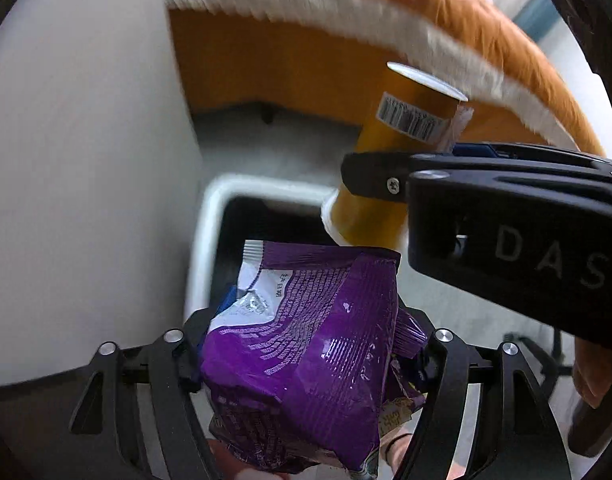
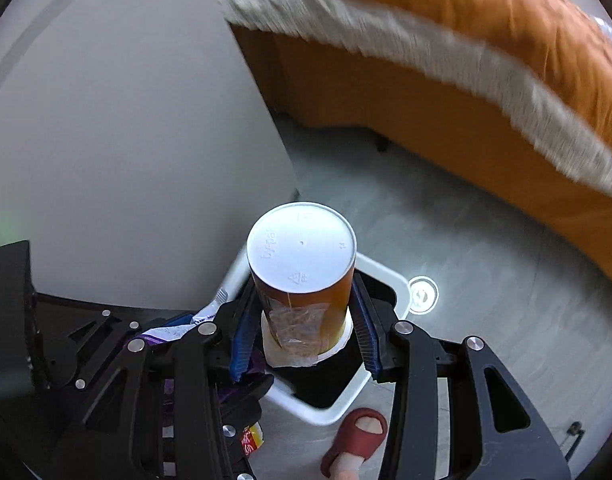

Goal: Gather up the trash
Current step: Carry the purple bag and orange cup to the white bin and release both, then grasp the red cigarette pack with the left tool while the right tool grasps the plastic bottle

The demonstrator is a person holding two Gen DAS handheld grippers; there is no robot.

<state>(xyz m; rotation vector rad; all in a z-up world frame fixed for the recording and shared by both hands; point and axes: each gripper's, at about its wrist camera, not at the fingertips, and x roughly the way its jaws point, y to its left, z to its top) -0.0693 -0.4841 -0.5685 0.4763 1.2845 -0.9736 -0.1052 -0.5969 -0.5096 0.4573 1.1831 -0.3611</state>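
Orange paper cup [image 2: 302, 280] upside down, white base toward right wrist camera, long axis along claw fingers, rim end down over white trash bin [image 2: 338, 408] on floor. Right claw [image 2: 302, 332] narrowed onto cup, blue pads on both sides. Left claw [image 1: 306, 360] pinches crumpled purple snack bag [image 1: 306, 332], bag above bin opening, beside cup.

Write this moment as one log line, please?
left gripper: holds purple snack bag | right gripper: holds orange cup | both above white bin
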